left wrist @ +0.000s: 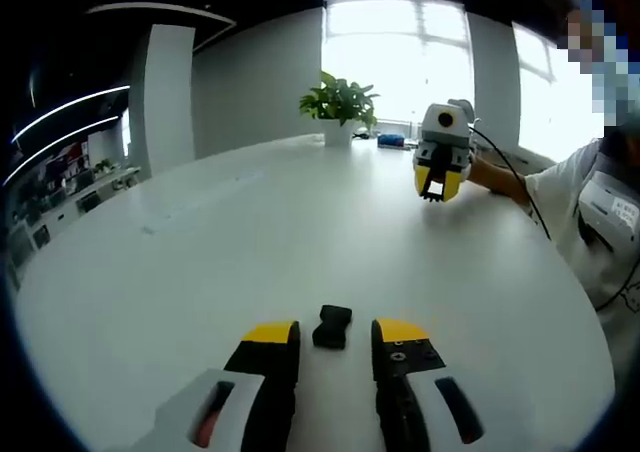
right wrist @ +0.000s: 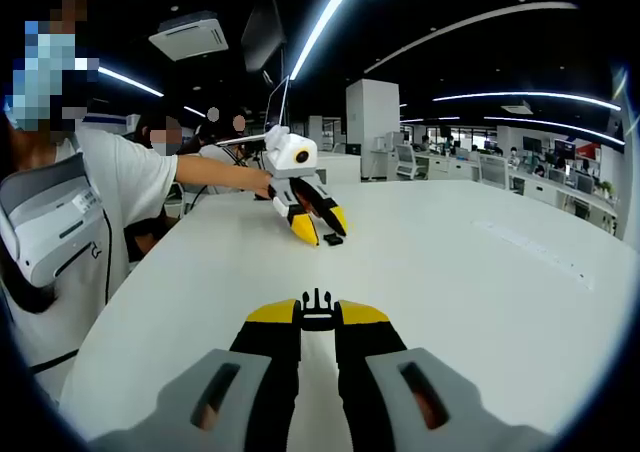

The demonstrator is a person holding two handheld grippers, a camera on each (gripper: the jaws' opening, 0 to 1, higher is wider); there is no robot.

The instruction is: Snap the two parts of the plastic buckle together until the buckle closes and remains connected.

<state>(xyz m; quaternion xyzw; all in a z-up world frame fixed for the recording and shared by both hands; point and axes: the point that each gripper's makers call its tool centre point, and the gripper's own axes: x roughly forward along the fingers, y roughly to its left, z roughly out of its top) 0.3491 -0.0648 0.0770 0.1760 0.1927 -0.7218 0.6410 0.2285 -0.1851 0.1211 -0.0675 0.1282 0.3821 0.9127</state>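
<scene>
In the left gripper view, left gripper (left wrist: 335, 334) low over the white table (left wrist: 250, 242), its yellow-tipped jaws spread wide with nothing between the pads. Just ahead of the gap, lying flat on the tabletop and touching neither jaw, the black socket half of the buckle (left wrist: 332, 326). Far across the table to the right, the right gripper (left wrist: 435, 189) raised above the surface, facing back, with a small dark piece held at its yellow tips. Beside it, a person's arm and white sleeve (left wrist: 570, 187) reaching in from the right edge. At the far end of the table, a potted plant (left wrist: 340, 107) in front of bright windows. In the right gripper view, right gripper (right wrist: 317, 316) with jaws drawn narrow, clamped on the black pronged half of the buckle (right wrist: 317, 310), whose prongs stick out past the tips. Farther off across the same white table (right wrist: 480, 272), the left gripper (right wrist: 322, 227) tilted down toward the surface with jaws apart, and the black socket half (right wrist: 333, 239) resting on the tabletop right at its tips. On the left, the person's white shirt (right wrist: 90, 222) and outstretched arm; beyond, rows of office desks under strip lights.
</scene>
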